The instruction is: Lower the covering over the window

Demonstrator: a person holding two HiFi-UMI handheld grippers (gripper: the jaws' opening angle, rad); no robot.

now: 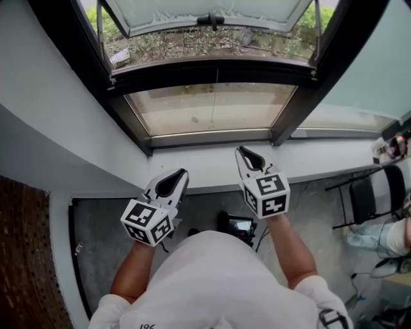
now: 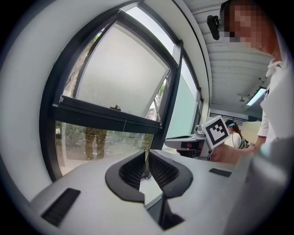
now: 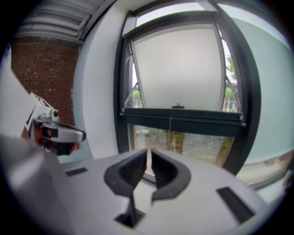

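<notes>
White walls flank a dark-framed window (image 1: 212,69) that fills the upper half of the head view. Its top sash (image 1: 205,13) is swung outward and open. The lower pane (image 1: 212,109) is fixed and clear, and a pale sill (image 1: 205,164) runs below it.

Task item: no covering is drawn over the glass, and none shows in any view. Judged to be gathered above the frame, out of sight. A thin cord (image 1: 214,96) hangs down the middle of the lower pane; it is probably the control for that covering, which would explain why both tools face it.

Left hand-held gripper (image 1: 182,173): lower centre-left of the head view, short of the sill. Jaws pressed together, nothing between them.

Right hand-held gripper (image 1: 241,151): centre-right, tips over the sill and slightly nearer the glass. Jaws likewise drawn together and empty.

Both are well apart from the cord.

Assessment: task not yet begun. The closed, empty jaws suit an approach only. To take the cord, one pair must spread, straddle it and pinch. The cord is thin and free-hanging, so a misaligned pinch is the main risk.
</notes>
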